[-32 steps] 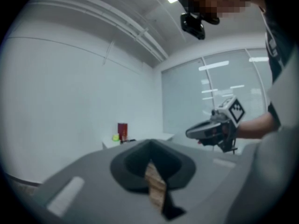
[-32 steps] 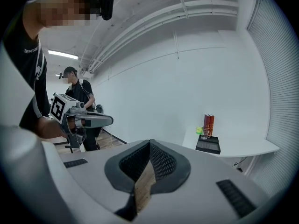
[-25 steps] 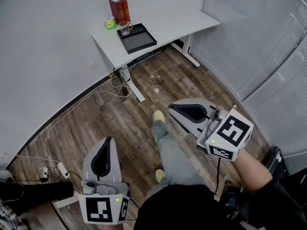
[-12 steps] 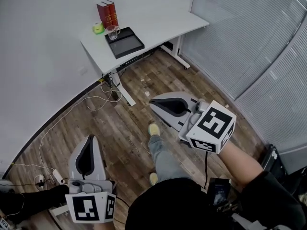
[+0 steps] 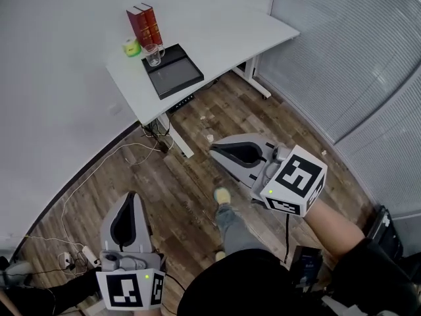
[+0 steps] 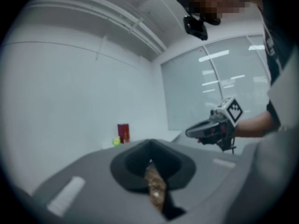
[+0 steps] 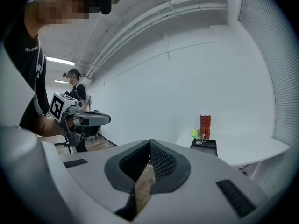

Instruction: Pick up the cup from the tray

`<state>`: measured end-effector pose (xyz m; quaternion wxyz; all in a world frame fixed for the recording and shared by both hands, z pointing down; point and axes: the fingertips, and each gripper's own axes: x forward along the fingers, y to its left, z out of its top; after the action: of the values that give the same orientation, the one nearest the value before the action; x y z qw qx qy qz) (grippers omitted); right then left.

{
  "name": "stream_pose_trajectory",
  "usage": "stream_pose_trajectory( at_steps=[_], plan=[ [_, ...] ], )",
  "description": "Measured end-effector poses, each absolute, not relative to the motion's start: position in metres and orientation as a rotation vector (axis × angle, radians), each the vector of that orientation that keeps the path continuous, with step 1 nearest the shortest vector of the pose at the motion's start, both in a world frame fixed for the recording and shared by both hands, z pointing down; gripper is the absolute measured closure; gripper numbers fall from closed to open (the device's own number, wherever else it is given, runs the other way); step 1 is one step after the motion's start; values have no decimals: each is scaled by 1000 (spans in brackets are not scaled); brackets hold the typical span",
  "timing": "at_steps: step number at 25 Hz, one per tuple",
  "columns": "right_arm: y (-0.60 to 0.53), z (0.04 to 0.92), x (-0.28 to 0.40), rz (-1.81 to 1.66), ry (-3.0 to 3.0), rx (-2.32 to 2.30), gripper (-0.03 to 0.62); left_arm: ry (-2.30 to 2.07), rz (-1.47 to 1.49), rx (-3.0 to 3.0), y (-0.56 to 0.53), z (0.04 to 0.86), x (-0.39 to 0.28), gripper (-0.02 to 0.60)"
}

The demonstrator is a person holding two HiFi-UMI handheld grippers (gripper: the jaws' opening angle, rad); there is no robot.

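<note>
both grippers are held low in front of the person, well apart from the white table (image 5: 223, 35) at the far side of the room, and both point toward it, roughly level with a slight downward tilt. the left gripper (image 5: 132, 198) sits near and to the left, its marker cube closest to the body. the right gripper (image 5: 216, 150) is further out and to the right, carried on a bare forearm (image 5: 339, 229) that reaches forward from a dark sleeve. in each gripper view the two jaws meet at the tip, clenched together with nothing between them. the cup (image 5: 153, 54), a clear glass one, stands at the far left corner of the black tray (image 5: 176, 74) on the table, just near of two red books (image 5: 143, 24) and beside a small green object (image 5: 132, 45). neither gripper is close to it. a shoe (image 5: 223, 195) rests on the wood floor (image 5: 191, 170) below.
</note>
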<state>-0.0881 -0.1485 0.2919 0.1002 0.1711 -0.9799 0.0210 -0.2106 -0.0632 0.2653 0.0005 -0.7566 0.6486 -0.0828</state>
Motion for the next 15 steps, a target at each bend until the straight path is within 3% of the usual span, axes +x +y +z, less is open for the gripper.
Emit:
stream_pose_trajectory(
  at_steps=[15],
  plan=[
    [-373, 297, -120, 158, -2939, 431, 588, 2082, -308, -2337, -283, 245, -229, 584]
  ],
)
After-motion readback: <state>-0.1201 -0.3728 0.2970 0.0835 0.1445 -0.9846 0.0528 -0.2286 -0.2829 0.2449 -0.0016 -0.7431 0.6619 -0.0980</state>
